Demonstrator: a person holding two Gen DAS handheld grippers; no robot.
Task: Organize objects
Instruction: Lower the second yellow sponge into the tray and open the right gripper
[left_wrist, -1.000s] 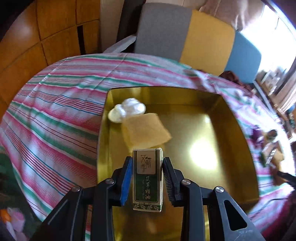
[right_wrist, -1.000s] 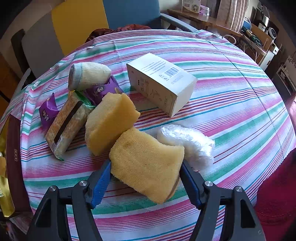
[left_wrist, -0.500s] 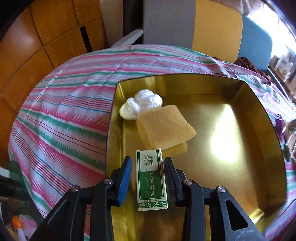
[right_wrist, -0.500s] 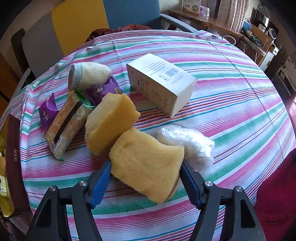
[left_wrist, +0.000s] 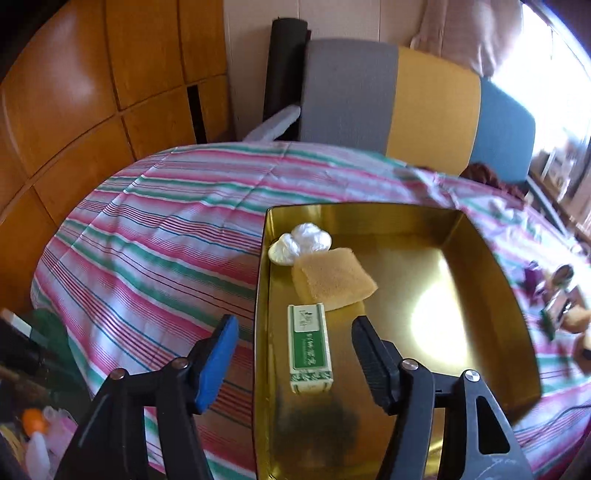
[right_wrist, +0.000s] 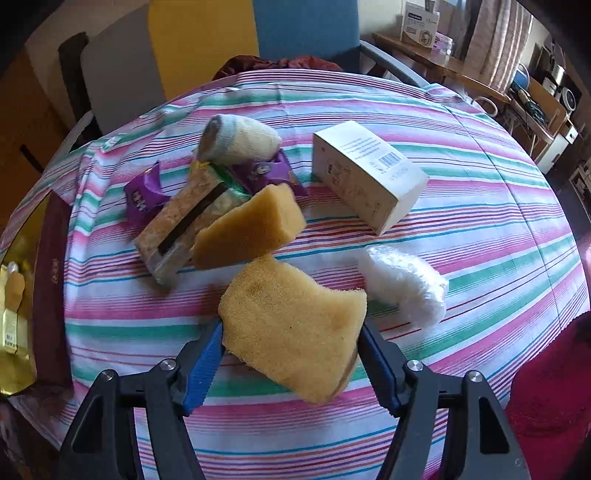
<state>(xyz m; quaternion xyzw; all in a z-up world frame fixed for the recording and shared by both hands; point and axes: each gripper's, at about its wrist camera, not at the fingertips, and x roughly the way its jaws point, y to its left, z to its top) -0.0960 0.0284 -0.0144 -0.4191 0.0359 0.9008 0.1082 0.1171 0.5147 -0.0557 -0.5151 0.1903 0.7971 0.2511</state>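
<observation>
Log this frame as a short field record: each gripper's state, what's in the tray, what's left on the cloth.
left gripper: open, above green box
right gripper: shut on sponge
gold tray: green box lying flat, one sponge, white plastic wad
striped cloth: second sponge, white carton, plastic bundle, rolled sock, purple packets

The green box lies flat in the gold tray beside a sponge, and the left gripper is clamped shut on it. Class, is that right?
Not quite. The green box does lie flat in the gold tray beside a sponge, but the left gripper is open, its jaws spread clear of the box on both sides. The left wrist view shows it.
</observation>
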